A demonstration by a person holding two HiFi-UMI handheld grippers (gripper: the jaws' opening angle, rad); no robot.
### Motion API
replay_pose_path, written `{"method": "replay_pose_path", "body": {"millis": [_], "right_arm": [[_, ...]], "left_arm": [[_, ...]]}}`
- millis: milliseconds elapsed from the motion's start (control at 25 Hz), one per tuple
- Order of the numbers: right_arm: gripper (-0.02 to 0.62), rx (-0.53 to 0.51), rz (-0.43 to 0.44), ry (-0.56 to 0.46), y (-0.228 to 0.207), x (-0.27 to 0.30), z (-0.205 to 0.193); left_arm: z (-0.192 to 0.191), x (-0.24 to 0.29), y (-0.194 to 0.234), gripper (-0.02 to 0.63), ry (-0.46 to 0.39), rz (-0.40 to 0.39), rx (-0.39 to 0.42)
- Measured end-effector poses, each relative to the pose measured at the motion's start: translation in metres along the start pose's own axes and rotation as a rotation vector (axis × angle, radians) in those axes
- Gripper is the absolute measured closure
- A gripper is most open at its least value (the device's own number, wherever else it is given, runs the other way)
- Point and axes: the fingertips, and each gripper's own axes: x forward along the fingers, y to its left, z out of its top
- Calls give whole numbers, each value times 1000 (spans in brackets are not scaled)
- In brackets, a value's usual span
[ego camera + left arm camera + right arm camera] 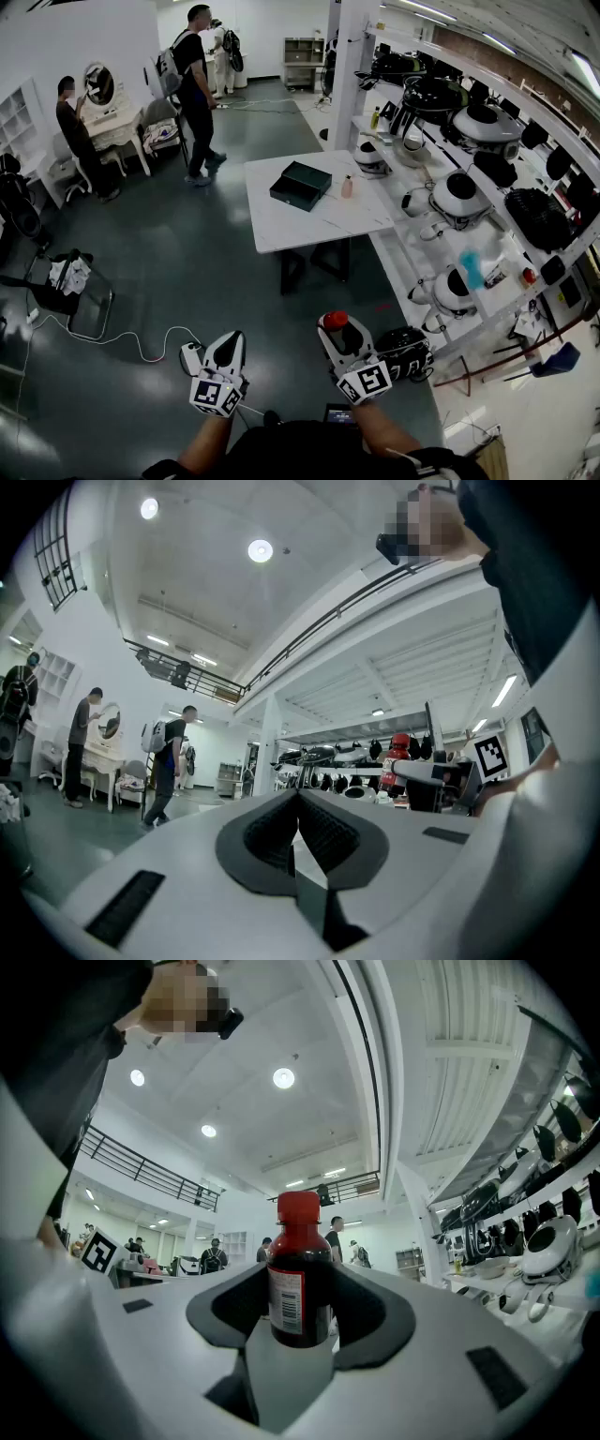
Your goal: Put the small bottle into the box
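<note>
Looking down from the head view, both tongs sit low in the picture, held out over the dark floor. The left tongs (223,354) carry nothing, while the right tongs (339,330) hold the small bottle (335,321), its red cap showing at their tip. Well apart from them, farther up the frame, stands a white surface (309,225). On it lies the box (300,185), dark green and open, and a pale peach bottle (347,187) stands just beside it. Shelves (398,267) of white and black gear run along the right side.

In the left gripper view, the left tongs (298,822) are pressed fully together with nothing between them. The red-capped small bottle (399,754) shows off to the right.

In the right gripper view, the right tongs (300,1321) stand wide and clamp the small bottle (299,1279) upright by its lower body. Dark liquid fills it, and a barcode label faces the camera.
</note>
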Motion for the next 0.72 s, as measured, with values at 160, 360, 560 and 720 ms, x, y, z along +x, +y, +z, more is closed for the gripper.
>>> {"method": "replay_pose_path", "body": {"millis": [160,360,560,720], "right_arm": [[371,24,-3,67,1,-36,-17],[371,46,-42,116,-9,-56,-23],[371,16,-91,109,-18,-63,-6],[371,34,-110,87,-21,-76,3]], "left_arm": [[-14,-15,-31,589,42,27,-46],[-25,-29,-48,589,74,50,-52],[-15,-22,-49,589,48,29,-48],[-6,-19,-52,589,19,11,-40]]}}
